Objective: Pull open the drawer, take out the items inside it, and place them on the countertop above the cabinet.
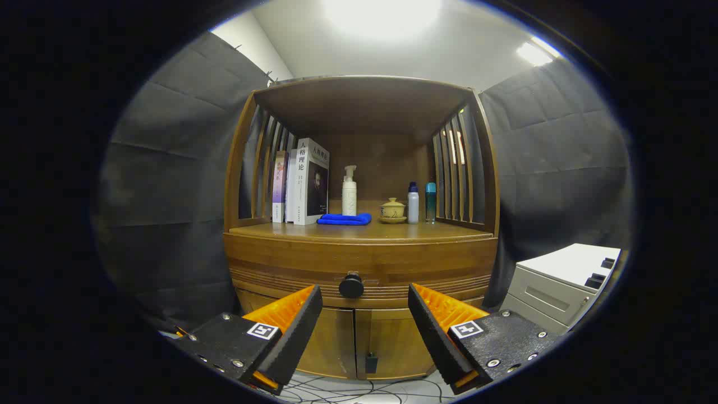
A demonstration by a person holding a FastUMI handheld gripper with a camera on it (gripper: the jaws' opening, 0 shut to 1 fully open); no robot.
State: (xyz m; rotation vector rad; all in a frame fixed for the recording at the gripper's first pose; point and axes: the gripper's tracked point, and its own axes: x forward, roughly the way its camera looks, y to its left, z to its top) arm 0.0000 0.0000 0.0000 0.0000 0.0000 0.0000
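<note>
One drawer (359, 264), shut; one knob (351, 285) beyond the released claw (364, 300); three bottles (413, 203) above.

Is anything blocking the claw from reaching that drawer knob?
Nothing visible. The claw is open, and the black knob on the closed drawer sits just ahead, between its fingers.

Books (302, 182), blue cloth (344, 219), pump bottle (349, 192), lidded cup (392, 210).
</note>
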